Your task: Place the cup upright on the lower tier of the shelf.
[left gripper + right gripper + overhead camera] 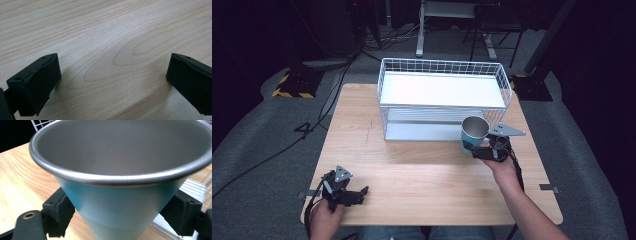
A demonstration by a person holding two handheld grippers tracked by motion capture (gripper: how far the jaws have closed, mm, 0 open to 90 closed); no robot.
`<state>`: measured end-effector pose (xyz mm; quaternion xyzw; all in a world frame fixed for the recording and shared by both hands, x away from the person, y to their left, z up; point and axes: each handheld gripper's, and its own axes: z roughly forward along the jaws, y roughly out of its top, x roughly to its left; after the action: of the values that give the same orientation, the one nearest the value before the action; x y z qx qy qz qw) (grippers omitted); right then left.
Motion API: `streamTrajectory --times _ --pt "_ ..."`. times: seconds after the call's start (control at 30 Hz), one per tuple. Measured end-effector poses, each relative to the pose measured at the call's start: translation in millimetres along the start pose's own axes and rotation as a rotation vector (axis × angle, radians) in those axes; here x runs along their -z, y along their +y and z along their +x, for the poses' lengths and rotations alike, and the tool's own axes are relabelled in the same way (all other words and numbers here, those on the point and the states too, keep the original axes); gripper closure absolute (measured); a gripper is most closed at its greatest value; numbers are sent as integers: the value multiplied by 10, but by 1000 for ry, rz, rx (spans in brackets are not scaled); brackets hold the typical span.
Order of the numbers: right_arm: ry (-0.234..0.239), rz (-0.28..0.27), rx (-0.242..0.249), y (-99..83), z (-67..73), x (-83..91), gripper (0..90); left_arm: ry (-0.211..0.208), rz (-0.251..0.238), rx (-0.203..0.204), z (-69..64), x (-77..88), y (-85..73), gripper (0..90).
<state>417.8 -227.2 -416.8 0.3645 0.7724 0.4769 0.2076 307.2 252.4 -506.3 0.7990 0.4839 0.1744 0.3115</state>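
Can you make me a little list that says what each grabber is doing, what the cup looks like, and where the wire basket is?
right gripper: shut on the cup, holding it upright just in front of the basket
cup: blue outside, grey metal inside, looks empty
left gripper: open, nothing between its jaws, low over the table near the person
wire basket: white, two levels, at the far side of the table
table: light wood
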Motion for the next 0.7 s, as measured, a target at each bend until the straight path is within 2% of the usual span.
streamTrajectory --times 0.33,0.37,0.53,0.7 --pt "4 10 35 94 90 -273 196 -6 0 1 -1 -7 6 0" --pt "11 2 35 117 111 -352 196 -4 0 -5 5 -10 12 0" --pt "11 13 46 164 151 -509 196 -7 1 -7 9 -16 21 0" --pt "16 2 18 208 164 -658 196 -7 -1 -7 10 -19 21 0"
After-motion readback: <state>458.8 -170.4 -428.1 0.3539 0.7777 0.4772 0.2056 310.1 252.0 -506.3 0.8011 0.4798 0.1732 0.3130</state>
